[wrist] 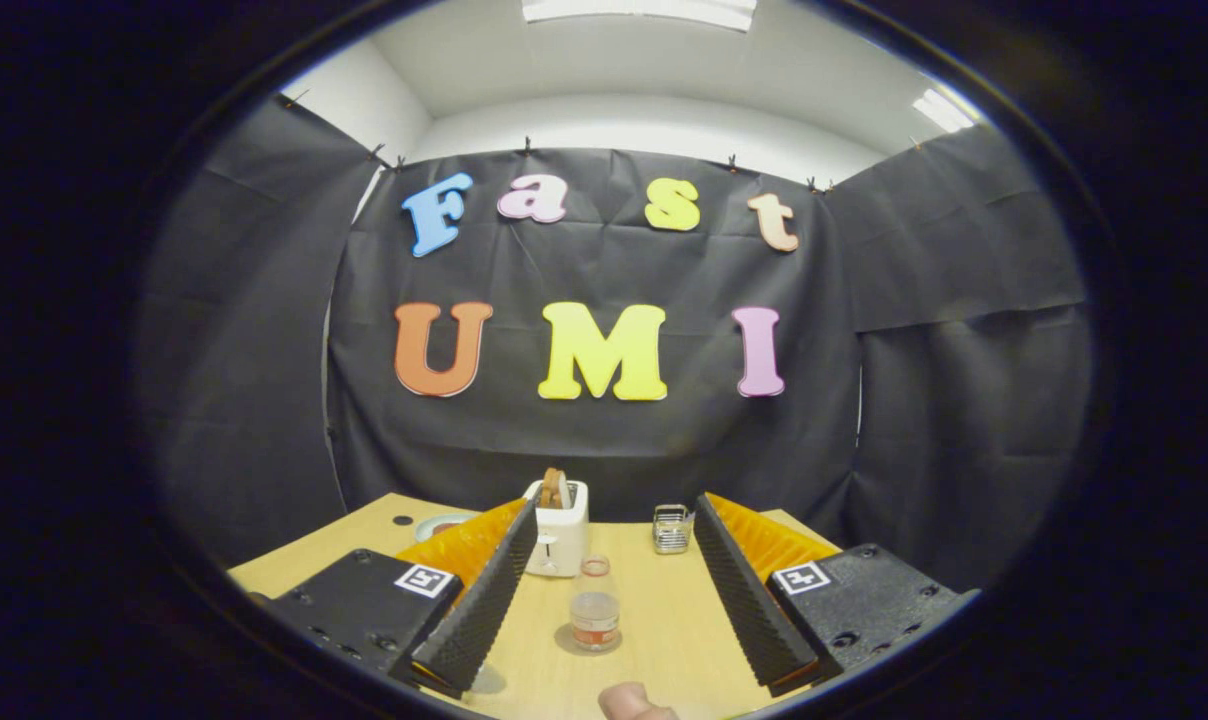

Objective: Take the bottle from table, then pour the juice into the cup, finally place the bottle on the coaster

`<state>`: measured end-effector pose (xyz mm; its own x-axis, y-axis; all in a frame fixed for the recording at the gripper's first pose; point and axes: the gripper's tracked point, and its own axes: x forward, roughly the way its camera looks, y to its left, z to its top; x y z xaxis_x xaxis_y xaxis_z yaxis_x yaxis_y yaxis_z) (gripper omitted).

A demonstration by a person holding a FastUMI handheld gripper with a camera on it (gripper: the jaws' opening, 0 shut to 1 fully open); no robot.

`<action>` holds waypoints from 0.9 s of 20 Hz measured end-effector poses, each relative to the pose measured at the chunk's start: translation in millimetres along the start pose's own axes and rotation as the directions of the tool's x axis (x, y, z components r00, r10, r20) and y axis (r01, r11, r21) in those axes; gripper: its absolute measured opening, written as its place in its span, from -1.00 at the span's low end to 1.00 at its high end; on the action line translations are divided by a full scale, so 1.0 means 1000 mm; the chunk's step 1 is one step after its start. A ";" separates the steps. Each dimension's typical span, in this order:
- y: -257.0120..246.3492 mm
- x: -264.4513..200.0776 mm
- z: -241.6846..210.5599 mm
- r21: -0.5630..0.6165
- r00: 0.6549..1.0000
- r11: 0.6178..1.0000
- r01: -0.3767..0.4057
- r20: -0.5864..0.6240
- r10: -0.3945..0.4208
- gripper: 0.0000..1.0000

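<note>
A small clear bottle [595, 607] with a little reddish juice at its bottom stands upright on the wooden table [664, 620]. It sits between my two fingers, closer to the left one, and touches neither. My gripper [616, 512] is open wide above the table. Beyond the right fingertip stands a small clear ribbed cup [671, 528]. A pale round disc [442, 524], perhaps the coaster, lies at the far left, partly hidden behind the left finger.
A white toaster [559, 530] with toast in its slot stands at the table's far edge, just past the left fingertip. A person's fingertip [632, 702] shows at the near edge, in front of the bottle. Black cloth walls close in the table.
</note>
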<state>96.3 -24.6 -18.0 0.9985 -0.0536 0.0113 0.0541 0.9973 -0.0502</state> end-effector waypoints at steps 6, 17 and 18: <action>0.000 -0.056 0.024 0.055 0.999 0.998 -0.026 -0.023 0.027 1.00; 0.019 -0.113 0.019 0.000 1.000 1.000 -0.011 -0.021 0.011 1.00; 0.018 -0.117 0.019 -0.004 1.000 1.000 -0.003 -0.021 0.003 1.00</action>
<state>-19.9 0.6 -0.9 0.9986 -0.0517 -0.0103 0.0511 0.9972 -0.0543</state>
